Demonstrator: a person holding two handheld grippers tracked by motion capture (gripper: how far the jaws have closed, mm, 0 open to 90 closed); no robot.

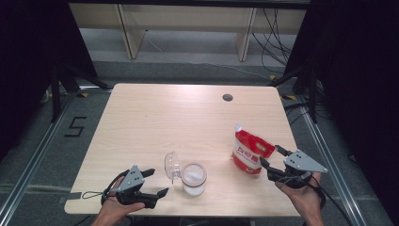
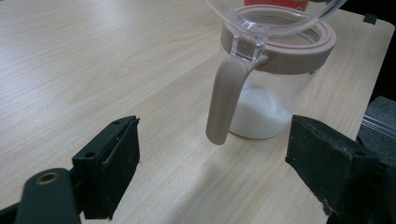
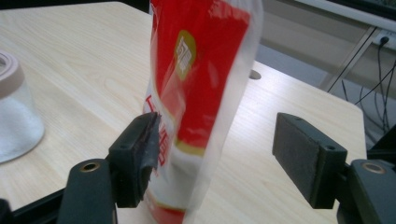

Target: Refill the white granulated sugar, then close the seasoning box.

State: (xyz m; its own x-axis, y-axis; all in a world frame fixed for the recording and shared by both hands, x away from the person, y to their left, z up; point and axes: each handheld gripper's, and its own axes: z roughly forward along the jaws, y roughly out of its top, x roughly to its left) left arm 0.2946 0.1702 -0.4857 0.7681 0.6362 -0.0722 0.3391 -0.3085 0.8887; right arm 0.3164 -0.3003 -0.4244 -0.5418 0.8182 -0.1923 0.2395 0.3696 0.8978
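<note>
We have the right gripper [image 1: 272,157] with its jaws apart around the red-and-white plastic pouch [image 1: 249,151], which stands on the pale wooden worktop [image 1: 188,117] unclamped, one pad beside it and the other well clear. The left gripper [image 1: 157,181], jaws also apart and empty, rests near the clear glass jar of white powder [image 1: 194,179], whose hinged clear lid [image 1: 172,165] is tipped open. We judge the thin pouch could topple and spill if a jaw nudges it, and our left gripper could knock the jar's beige latch [image 2: 227,100].
</note>
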